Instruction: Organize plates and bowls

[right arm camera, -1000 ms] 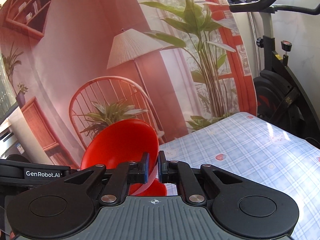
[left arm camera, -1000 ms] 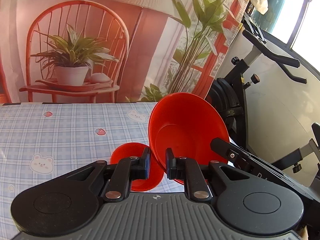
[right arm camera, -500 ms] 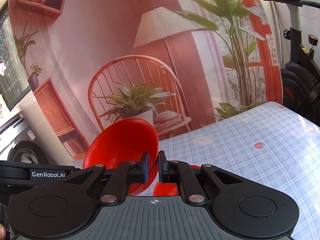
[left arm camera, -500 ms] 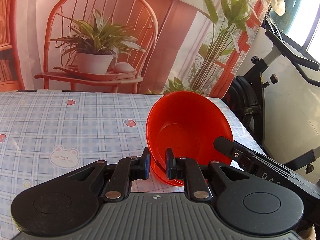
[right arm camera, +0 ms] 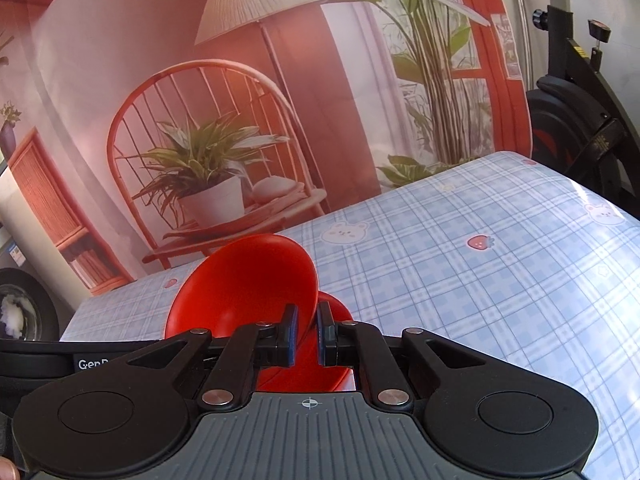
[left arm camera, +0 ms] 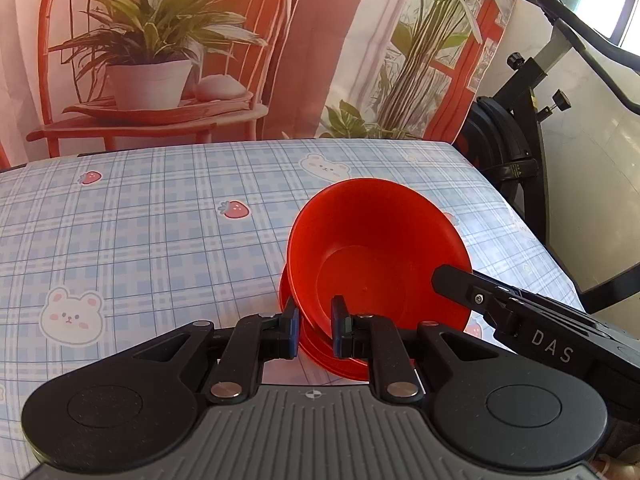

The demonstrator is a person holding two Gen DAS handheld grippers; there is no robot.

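A red bowl [left arm camera: 372,256] is held tilted by both grippers, just above a second red dish [left arm camera: 320,350] on the checked tablecloth [left arm camera: 160,232]. My left gripper [left arm camera: 315,330] is shut on the bowl's near rim. My right gripper [right arm camera: 304,334] is shut on the opposite rim of the same bowl [right arm camera: 244,284]; its arm shows in the left wrist view [left arm camera: 540,320]. The lower red dish [right arm camera: 336,312] peeks out under the bowl in the right wrist view, mostly hidden.
The table carries a blue plaid cloth with bears and strawberries. A printed backdrop [left arm camera: 180,60] with a chair and plants hangs behind the far edge. An exercise bike [left arm camera: 528,120] stands past the table's right edge.
Both grippers have lowered the tilted bowl toward the table, onto the second red dish. The views have tipped down, showing more tablecloth. Both grips are unchanged.
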